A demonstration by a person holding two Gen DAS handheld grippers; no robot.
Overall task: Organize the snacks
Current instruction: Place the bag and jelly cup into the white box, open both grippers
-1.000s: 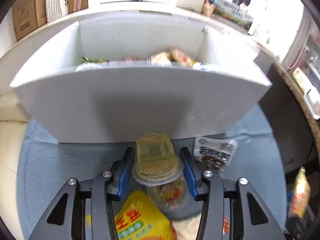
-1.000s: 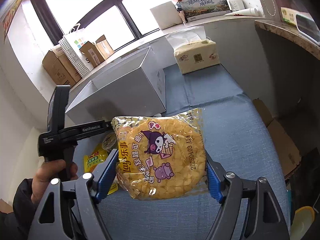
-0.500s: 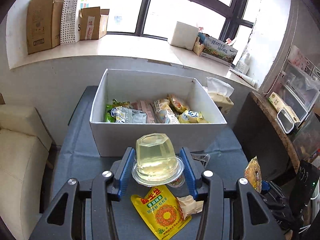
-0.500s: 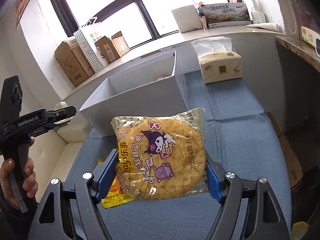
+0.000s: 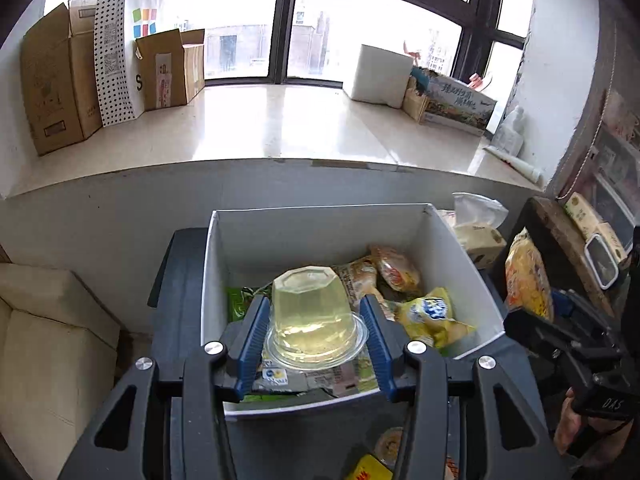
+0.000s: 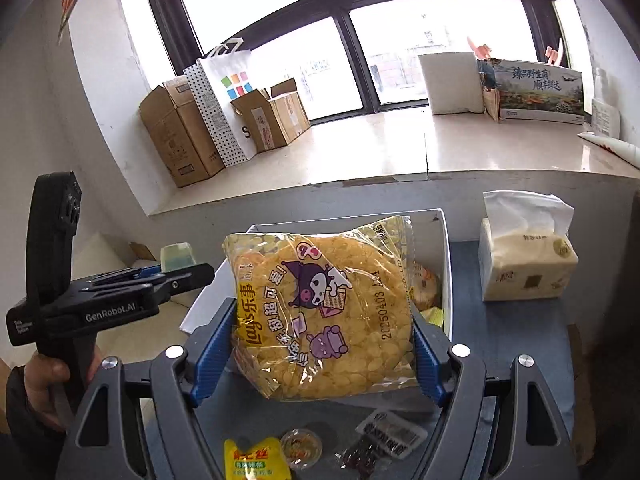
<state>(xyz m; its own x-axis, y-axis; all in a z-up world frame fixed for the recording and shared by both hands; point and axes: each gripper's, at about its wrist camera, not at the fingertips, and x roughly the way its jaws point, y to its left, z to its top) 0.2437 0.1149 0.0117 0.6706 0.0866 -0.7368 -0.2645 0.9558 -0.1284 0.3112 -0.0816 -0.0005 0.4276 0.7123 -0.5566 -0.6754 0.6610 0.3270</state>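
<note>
Blue-padded left gripper clamped on inverted clear jelly cup, held over near half of white box. Box held assorted snack packets, among them yellow pouch toward its right side. Right gripper clenched on yellow Lay's chip bag, bag upright above box's near edge. On blue worktop in front of box lay yellow packet, small round cup and dark snack pack. Tissue pack stood right of box.
</note>
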